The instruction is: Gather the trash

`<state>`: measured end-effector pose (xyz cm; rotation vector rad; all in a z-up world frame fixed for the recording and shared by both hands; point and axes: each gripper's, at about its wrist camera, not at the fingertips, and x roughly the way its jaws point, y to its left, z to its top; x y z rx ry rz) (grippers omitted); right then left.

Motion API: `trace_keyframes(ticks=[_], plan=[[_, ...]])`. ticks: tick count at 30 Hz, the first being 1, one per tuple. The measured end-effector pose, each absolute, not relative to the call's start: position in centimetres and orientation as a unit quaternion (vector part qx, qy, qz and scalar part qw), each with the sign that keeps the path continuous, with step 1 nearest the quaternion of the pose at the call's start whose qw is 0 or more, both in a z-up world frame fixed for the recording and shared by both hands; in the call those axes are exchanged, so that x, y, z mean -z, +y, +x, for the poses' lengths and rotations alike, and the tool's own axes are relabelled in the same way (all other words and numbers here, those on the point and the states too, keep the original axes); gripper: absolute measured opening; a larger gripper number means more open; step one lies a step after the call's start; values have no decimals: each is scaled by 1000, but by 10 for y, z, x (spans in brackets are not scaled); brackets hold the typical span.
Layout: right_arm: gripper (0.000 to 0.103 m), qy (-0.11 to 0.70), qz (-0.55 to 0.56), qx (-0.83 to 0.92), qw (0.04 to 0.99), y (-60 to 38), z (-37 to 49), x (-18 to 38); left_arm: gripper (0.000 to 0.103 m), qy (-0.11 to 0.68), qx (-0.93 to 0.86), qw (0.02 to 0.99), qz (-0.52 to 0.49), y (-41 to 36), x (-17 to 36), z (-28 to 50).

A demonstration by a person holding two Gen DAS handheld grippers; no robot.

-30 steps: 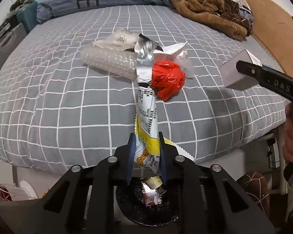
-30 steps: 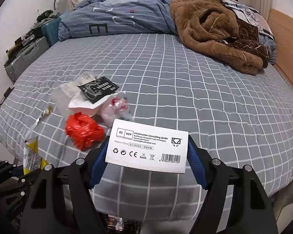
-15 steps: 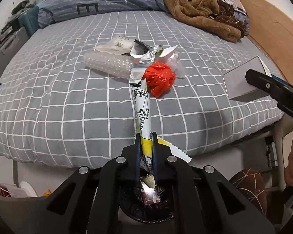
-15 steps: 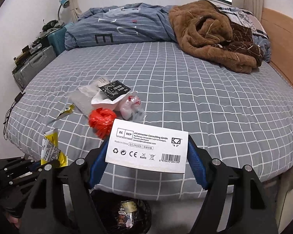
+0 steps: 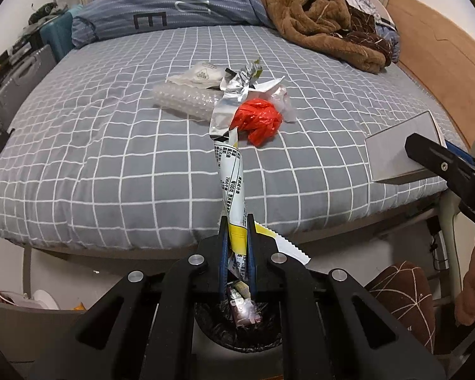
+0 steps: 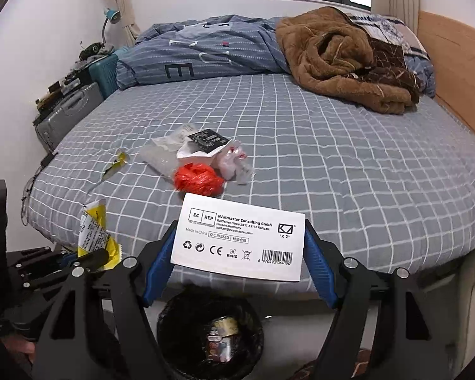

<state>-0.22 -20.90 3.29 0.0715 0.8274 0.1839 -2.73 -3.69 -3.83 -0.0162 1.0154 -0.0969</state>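
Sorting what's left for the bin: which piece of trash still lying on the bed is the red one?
The crumpled red plastic bag, at the near edge of the pile. The bubble wrap is clear and the wrappers behind it pale or silver.

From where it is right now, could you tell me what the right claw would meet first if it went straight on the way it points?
Probably the grey checked bed, near its front edge. The right claw holds a white box and points down at the mattress. The red bag lies just beyond; depth is unclear.
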Motion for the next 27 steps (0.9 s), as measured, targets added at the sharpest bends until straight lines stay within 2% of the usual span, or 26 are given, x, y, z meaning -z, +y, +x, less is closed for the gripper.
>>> trace_keyframes(ticks=[27], plan=[[71,427,44,-111,896,-184,-63,3,9,492,34,870,-12,-23,62,-80]])
